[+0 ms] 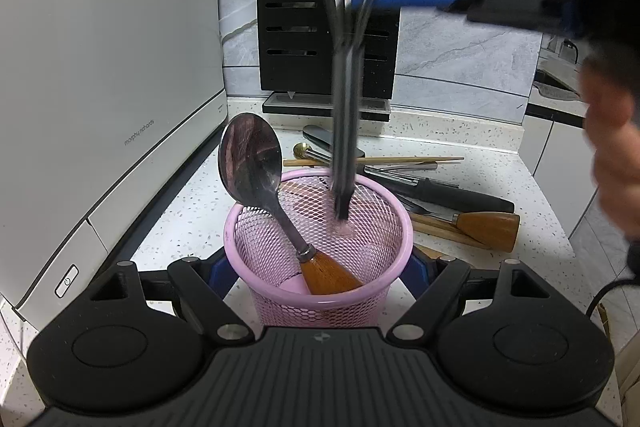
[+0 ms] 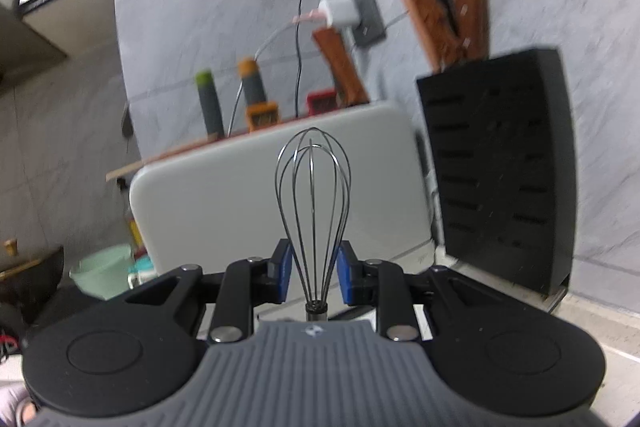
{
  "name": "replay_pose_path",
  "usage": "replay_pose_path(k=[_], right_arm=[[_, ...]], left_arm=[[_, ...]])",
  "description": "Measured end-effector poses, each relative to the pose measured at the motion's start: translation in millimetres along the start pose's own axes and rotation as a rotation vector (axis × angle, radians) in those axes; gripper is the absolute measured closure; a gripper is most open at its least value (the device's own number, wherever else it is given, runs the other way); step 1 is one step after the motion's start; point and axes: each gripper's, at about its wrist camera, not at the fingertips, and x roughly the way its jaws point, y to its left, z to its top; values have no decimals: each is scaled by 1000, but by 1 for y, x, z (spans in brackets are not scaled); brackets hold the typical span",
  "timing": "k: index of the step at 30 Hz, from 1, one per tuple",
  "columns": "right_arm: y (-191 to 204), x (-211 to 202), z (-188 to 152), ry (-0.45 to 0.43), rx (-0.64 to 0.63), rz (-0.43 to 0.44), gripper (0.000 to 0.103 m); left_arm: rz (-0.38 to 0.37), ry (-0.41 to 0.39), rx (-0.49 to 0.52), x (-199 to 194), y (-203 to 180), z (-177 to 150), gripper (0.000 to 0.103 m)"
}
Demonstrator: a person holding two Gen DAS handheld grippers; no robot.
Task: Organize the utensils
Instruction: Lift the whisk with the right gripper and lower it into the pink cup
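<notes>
Blurring whisk (image 1: 346,131) handle, tip inside pink basket (image 1: 240,227).

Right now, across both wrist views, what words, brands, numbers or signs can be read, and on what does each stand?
"morphy richards": small grey lettering on the side of the white appliance.
Power symbol, no words: on the button at that appliance's lower front corner.
Small emblem, no letters: on the left gripper's body and the right gripper's body.
The orange and red gadgets behind the appliance show nothing readable; too blurred.
</notes>
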Motion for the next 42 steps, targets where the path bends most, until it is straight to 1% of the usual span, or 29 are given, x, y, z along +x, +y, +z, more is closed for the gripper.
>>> replay_pose_path(k=[8,13,17,24,29,35,42], right_arm=[[-1,23,-22,90,-74,-19,81],[-2,21,-27,146,-106,-18,81],[-3,17,-29,196,-106,-16,81],[-4,13,-27,249,-82,-14,81],[-4,18,-31,337,-75,-26,81],[-4,21,-34,356,-75,-31,82],[-5,21,-32,370,-63,-25,77]], left_arm=[[-1,0,0,0,0,0,10],[-2,0,0,0,-1,1,10],[-2,-1,0,1,-1,1,10],[-3,-1,1,1,-1,0,10],[-3,-2,0,1,-1,1,10],[-3,-3,1,0,-1,0,10],[-2,-3,0,0,-2,0,10]])
